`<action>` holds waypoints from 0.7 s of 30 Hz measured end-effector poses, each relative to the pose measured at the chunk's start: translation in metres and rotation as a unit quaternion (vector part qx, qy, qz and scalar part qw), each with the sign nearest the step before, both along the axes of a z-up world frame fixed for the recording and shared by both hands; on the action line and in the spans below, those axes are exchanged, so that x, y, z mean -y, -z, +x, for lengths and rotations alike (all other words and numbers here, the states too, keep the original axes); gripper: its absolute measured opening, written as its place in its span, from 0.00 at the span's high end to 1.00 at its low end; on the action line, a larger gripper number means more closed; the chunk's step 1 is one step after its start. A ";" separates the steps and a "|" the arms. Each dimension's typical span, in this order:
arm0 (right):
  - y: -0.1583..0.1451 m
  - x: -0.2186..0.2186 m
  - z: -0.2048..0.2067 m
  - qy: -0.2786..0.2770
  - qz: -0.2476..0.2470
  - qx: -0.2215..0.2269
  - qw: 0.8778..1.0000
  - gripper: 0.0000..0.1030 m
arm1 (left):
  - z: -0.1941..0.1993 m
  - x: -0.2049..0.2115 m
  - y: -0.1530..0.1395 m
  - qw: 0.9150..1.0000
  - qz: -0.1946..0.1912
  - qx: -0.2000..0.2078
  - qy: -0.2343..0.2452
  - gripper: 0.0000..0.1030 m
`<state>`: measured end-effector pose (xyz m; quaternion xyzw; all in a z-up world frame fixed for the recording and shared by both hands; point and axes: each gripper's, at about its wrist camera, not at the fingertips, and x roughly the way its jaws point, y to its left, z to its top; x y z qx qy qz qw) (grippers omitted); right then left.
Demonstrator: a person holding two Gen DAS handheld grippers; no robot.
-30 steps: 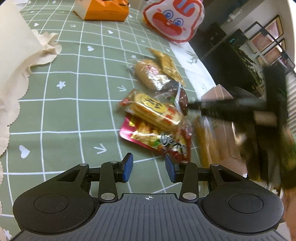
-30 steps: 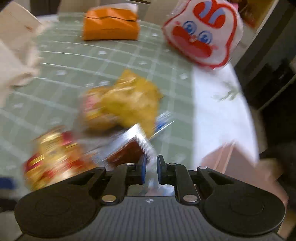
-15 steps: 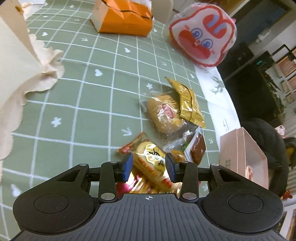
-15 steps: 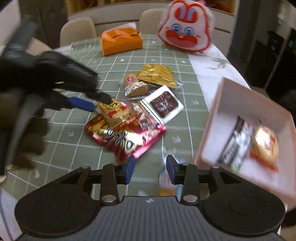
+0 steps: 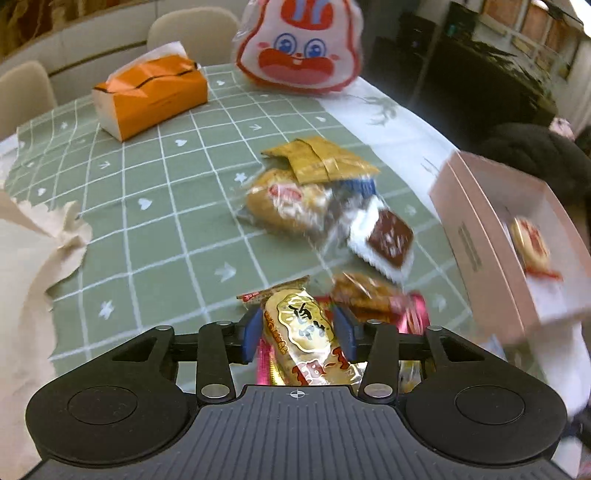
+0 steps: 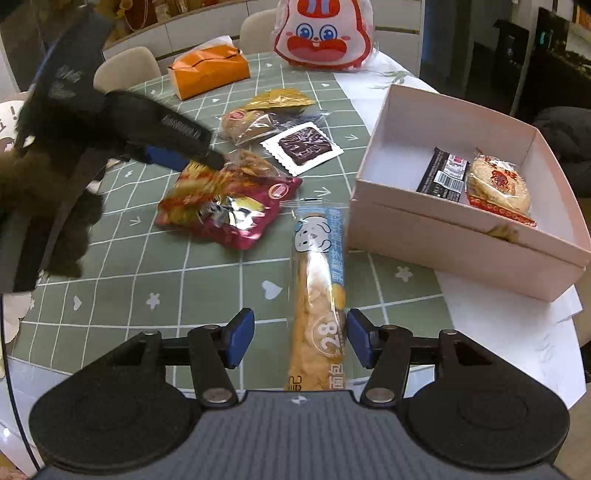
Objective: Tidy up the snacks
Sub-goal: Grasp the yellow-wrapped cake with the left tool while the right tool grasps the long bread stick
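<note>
My left gripper (image 5: pixel 299 334) is over the snack pile, its jaws opening. A gold rice-cracker packet (image 5: pixel 301 332) fills the gap between the blue pads, and I cannot see them pressing on it. It lies over a red bag (image 6: pixel 236 218). My right gripper (image 6: pixel 300 339) is open and still opening. A long bread packet (image 6: pixel 317 288) lies flat on the green cloth between its pads, close to the right one. To the right is the pink box (image 6: pixel 443 229) holding a dark bar (image 6: pixel 443 170) and a round cracker (image 6: pixel 495 184).
Behind the pile lie a chocolate wafer packet (image 6: pixel 301 147), a bun packet (image 6: pixel 243 123) and a gold packet (image 6: pixel 280 99). An orange tissue box (image 6: pixel 208 72) and a rabbit-face bag (image 6: pixel 325 33) stand at the far edge. A cream cloth (image 5: pixel 22 258) drapes on the left.
My right gripper went from shut to wide open, and the long bread packet now lies on the table beside the box. My left gripper slid forward around the gold cracker packet.
</note>
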<state>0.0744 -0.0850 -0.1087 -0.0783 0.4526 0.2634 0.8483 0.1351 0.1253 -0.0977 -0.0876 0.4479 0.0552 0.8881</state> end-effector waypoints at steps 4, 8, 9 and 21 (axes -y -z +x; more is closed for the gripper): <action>0.001 -0.005 -0.004 -0.016 0.014 0.000 1.000 0.45 | -0.033 0.002 -0.002 1.000 -0.019 -0.009 0.021 0.56; 0.005 -0.007 -0.005 -0.022 0.016 -0.007 1.000 0.44 | -0.062 0.010 -0.002 0.998 -0.036 -0.028 0.052 0.57; 0.007 -0.006 -0.005 -0.021 0.017 -0.012 1.000 0.43 | -0.069 0.014 -0.003 0.997 -0.034 -0.032 0.058 0.57; 0.015 -0.001 -0.012 0.000 0.076 -0.059 0.995 0.00 | -0.104 0.031 0.007 0.996 -0.036 -0.055 0.052 0.55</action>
